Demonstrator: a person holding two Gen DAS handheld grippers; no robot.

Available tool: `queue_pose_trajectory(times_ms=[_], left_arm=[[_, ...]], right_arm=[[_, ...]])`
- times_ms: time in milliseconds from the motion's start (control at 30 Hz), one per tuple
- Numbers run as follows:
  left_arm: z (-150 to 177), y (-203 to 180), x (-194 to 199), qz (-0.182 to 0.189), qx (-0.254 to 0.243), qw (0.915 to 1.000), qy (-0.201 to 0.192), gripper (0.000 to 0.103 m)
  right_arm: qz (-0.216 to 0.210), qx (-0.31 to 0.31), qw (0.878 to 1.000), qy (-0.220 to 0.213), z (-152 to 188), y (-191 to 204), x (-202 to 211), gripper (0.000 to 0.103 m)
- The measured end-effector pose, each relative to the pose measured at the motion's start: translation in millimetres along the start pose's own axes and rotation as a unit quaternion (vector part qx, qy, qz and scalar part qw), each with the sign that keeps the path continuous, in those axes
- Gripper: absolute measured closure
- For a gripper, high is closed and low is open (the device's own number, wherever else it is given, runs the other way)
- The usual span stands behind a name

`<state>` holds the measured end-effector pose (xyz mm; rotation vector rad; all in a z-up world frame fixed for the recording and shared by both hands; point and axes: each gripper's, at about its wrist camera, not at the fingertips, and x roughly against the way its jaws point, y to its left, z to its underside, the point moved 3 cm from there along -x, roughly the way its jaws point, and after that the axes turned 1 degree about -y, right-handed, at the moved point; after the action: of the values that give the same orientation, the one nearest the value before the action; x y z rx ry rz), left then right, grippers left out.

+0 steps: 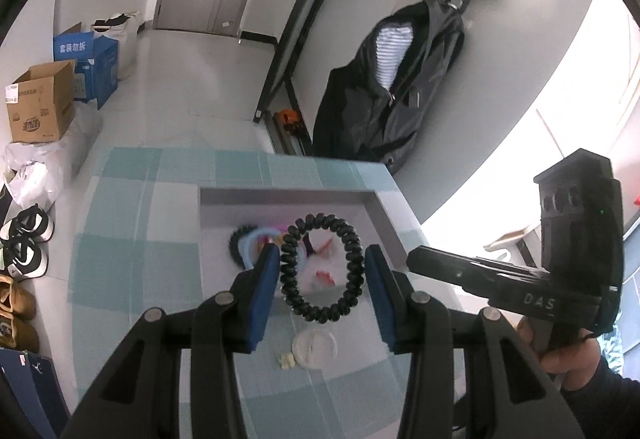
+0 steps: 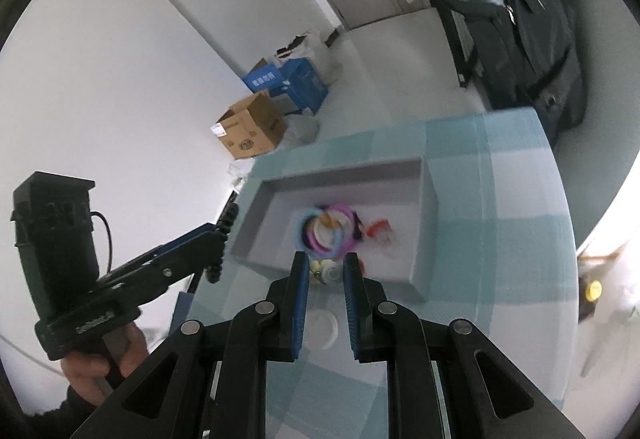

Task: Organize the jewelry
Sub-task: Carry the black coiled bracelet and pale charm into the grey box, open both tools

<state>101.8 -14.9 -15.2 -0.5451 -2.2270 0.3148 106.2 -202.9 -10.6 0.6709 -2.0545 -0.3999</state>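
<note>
black spiral hair tie (image 1: 322, 267) is clamped between my left gripper (image 1: 322, 259) pads, held above the grey tray (image 1: 384, 223) of coloured rings. my right gripper (image 2: 327, 271) jaws are together, holding nothing, over the checked tabletop (image 1: 132, 239).

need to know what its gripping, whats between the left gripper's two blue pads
In the left wrist view, a black spiral hair tie sits between the left gripper's pads, held above the tray of colourful pieces.

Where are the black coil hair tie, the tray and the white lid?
black coil hair tie (image 1: 289, 275), left wrist view, left side of loop
tray (image 1: 390, 235), left wrist view, right wall
white lid (image 1: 316, 349), left wrist view, centre
</note>
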Motion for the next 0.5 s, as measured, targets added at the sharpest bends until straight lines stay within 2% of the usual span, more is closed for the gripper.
queue_pose_trajectory(times_ms=[133, 333, 500], left_arm=[[-9, 9, 0, 0.0, 0.014, 0.9999, 0.0, 0.065], [-12, 21, -16, 0.003, 0.026, 0.9987, 0.044, 0.065], [-12, 31, -27, 0.002, 0.04, 0.9973, 0.061, 0.065]], right_arm=[[-0.013, -0.006, 1.0, -0.002, -21, 3, -2, 0.087], [-0.016, -0.008, 1.0, 0.015, -50, 6, -26, 0.087], [-0.019, -0.013, 0.999, 0.027, -54, 2, -51, 0.087]])
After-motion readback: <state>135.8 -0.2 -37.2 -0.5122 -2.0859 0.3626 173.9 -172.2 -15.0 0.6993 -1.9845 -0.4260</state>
